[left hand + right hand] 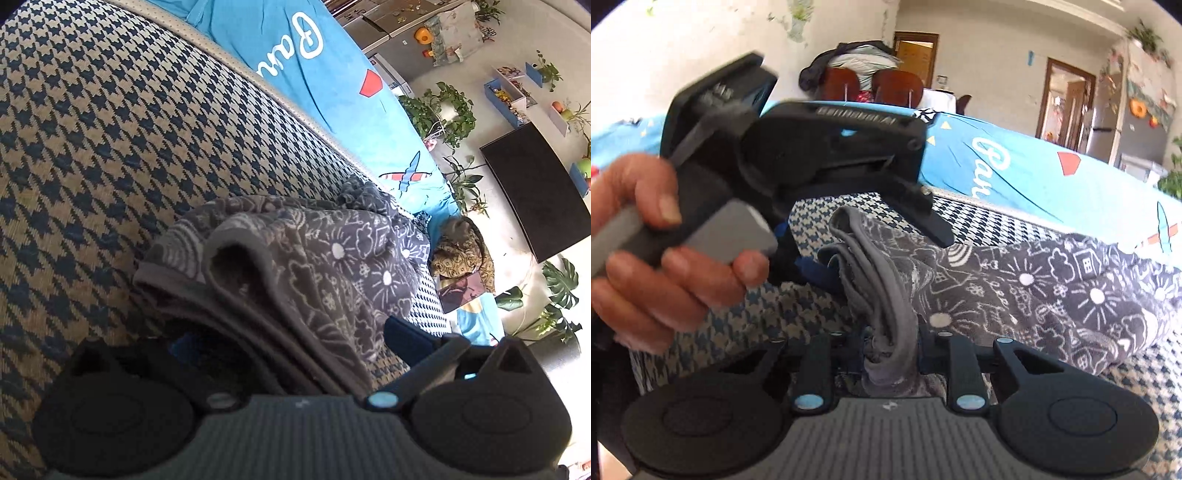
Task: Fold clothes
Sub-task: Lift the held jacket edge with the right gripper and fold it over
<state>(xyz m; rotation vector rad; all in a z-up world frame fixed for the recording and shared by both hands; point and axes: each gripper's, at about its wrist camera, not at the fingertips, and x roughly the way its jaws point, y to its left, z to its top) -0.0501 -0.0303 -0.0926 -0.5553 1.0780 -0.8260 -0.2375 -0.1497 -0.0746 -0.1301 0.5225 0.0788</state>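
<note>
A grey garment with white doodle print [332, 258] lies crumpled on the houndstooth sofa seat [110, 147]. In the left wrist view my left gripper [295, 339] stands open. Its jaws are spread wide, with the garment's folded hem lying between them and draped over the left finger. The right wrist view shows a hand [646, 258] holding that left gripper [875, 251], its fingers apart around the hem. My right gripper [886, 347] is shut on a bunched strip of the garment's grey hem [886, 314], close to the camera. The rest of the garment [1071, 288] spreads away to the right.
A bright blue blanket with white lettering [314, 92] covers the sofa back. A brown patterned cloth [461, 254] lies at the seat's far end. Potted plants [443, 110], a black table top [535, 192] and a fridge [1126, 122] stand beyond, with wooden chairs [871, 85] behind the sofa.
</note>
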